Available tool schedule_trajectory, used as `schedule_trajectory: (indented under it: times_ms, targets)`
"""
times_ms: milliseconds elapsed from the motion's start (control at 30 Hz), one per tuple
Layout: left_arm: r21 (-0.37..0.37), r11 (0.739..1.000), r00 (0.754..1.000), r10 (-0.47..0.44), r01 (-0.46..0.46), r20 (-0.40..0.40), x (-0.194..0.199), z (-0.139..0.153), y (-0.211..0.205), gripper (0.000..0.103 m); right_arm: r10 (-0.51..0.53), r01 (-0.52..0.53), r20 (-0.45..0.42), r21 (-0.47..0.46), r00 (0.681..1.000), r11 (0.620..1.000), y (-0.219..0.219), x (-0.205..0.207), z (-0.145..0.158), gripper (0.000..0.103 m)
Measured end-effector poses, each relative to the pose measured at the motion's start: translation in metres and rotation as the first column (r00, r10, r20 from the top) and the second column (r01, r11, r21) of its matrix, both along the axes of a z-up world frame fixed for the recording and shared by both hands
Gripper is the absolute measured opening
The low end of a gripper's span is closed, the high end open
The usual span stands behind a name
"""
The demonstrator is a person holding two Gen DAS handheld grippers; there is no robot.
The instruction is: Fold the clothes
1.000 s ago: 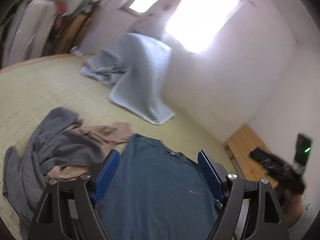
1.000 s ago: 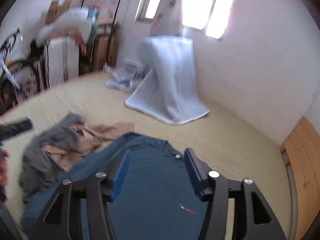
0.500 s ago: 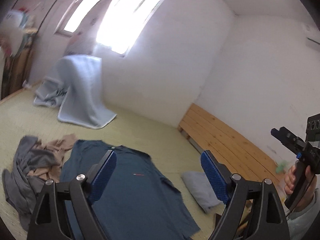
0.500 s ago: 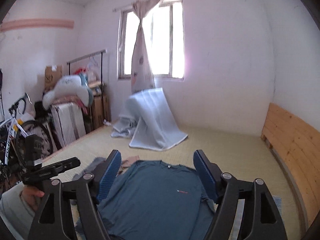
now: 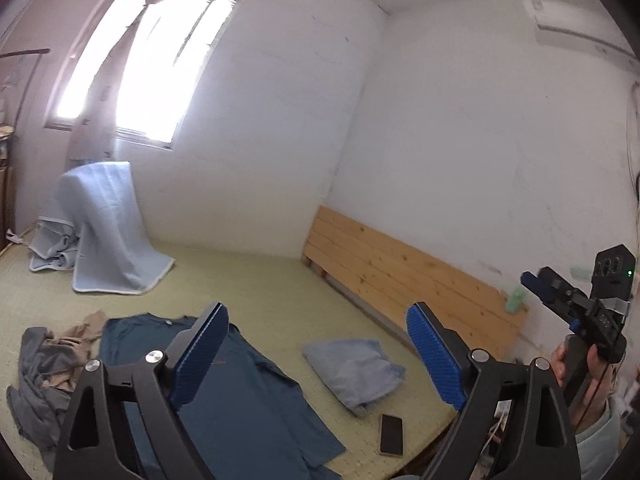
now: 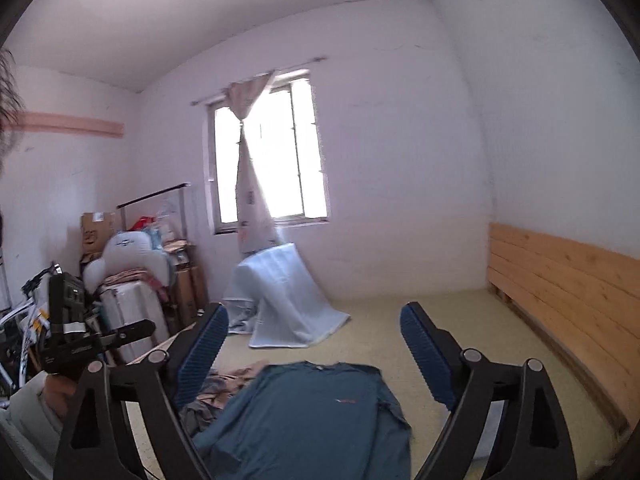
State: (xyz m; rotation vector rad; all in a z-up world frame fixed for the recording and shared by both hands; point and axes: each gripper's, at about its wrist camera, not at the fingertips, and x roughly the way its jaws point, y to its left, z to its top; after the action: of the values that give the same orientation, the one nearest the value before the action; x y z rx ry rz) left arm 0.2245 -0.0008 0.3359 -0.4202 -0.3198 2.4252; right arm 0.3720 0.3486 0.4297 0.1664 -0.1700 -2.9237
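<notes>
both tools raised, teal shirt [image 6: 312, 412] flat

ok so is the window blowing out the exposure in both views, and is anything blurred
Left wrist view: the window is blown out white and walls bend with fisheye. Right wrist view: its panes also clip, the edges look soft, and the blue shirt stays readable.
</notes>
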Motion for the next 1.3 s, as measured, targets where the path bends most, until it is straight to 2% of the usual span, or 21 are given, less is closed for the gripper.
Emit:
schedule_trajectory:
  times_ms: [67,167,367,600,733,800,967,1067,1167,1300]
  targets:
    - [-0.023,0.999,0.999,-0.03,0.03,0.024,-0.002,-0.011,0.026,0.093,-0.055,0.055,0.03,-0.015,0.998,0.998,0.014,0.0,-0.016,0.091]
    - [-0.082,0.994,0.996,-0.064,0.07,0.069,-0.006,-0.045,0.071,0.093,-0.13,0.133,0.101,-0.029,0.986,0.991,0.035,-0.004,-0.048,0.091]
    - [-0.199,0.971,0.985,-0.109,0.134,0.131,-0.016,-0.116,0.15,0.093,-0.189,0.21,0.22,-0.078,0.957,0.975,0.077,-0.026,-0.118,0.091]
    - [-0.262,0.951,0.969,-0.105,0.163,0.224,-0.032,-0.182,0.208,0.093,-0.265,0.325,0.322,-0.151,0.909,0.933,0.123,-0.051,-0.19,0.091]
    - [-0.299,0.937,0.957,-0.097,0.18,0.273,-0.046,-0.22,0.233,0.093,-0.295,0.37,0.347,-0.175,0.89,0.912,0.142,-0.059,-0.212,0.091]
    - [-0.321,0.927,0.951,-0.1,0.196,0.292,-0.054,-0.239,0.247,0.093,-0.291,0.37,0.346,-0.189,0.892,0.91,0.146,-0.063,-0.221,0.091]
    - [-0.396,0.884,0.946,-0.133,0.248,0.296,-0.06,-0.289,0.288,0.093,-0.286,0.381,0.368,-0.216,0.885,0.899,0.159,-0.064,-0.247,0.091]
    - [-0.447,0.851,0.951,-0.175,0.277,0.257,-0.057,-0.317,0.311,0.092,-0.278,0.386,0.382,-0.241,0.881,0.891,0.167,-0.061,-0.261,0.091]
    - [-0.528,0.801,0.956,-0.189,0.283,0.225,-0.055,-0.346,0.331,0.081,-0.275,0.395,0.404,-0.252,0.873,0.883,0.172,-0.063,-0.275,0.091]
    - [-0.588,0.759,0.956,-0.169,0.28,0.239,-0.062,-0.378,0.345,0.065,-0.272,0.41,0.438,-0.257,0.857,0.875,0.175,-0.069,-0.294,0.091]
